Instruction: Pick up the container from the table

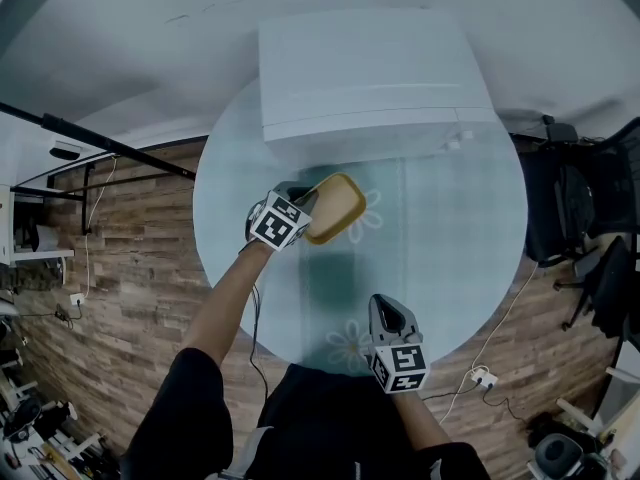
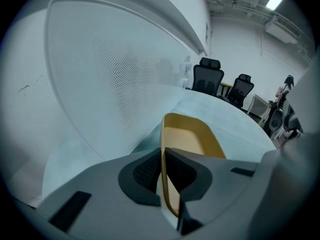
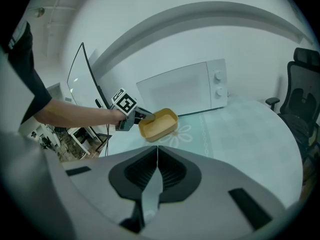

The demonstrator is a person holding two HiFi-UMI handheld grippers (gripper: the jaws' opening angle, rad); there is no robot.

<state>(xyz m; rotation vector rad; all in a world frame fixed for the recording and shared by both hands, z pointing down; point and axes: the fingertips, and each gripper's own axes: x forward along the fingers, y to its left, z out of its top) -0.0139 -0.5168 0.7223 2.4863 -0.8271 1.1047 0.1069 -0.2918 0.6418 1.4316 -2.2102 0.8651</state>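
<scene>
A: Where's the container (image 1: pixel 338 208)?
B: The left gripper (image 1: pixel 306 202) is clamped on its left wall alone, so it hangs tilted over the table (image 1: pixel 460 258).
A: And the right gripper (image 1: pixel 384 304)?
B: Closed, empty, kept near: unneeded, I'd say.

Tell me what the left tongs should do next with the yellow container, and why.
Probably lift it straight up, slowly. The left tongs are shut on just one wall of the yellow container, which looks tilted and barely clear of the table, with the microwave close behind.
</scene>
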